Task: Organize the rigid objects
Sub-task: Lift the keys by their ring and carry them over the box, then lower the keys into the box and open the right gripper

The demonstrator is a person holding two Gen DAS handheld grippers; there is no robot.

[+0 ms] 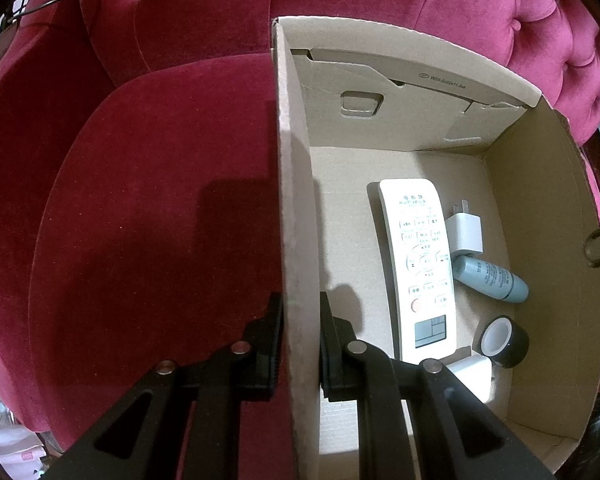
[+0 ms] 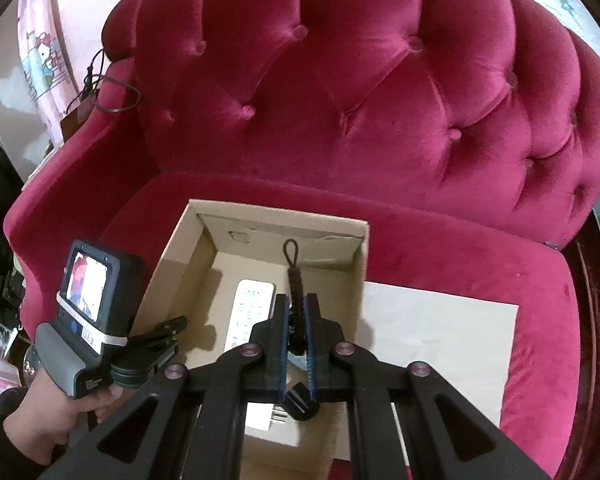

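Left gripper (image 1: 300, 344) pinches the left wall of the open brown cardboard box (image 1: 296, 208) on the crimson velvet sofa (image 2: 380, 100), while the right gripper (image 2: 298, 332) — clamped on a black braided lanyard (image 2: 296, 300) — hangs over the box, where a white remote control (image 1: 418, 264) lies.

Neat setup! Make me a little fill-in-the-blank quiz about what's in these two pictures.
1. The left gripper is clamped on the wall of the cardboard ____.
2. The right gripper holds a braided black ____ above the box.
3. The white remote lies beside a roll of black ____.

Missing words: box; lanyard; tape
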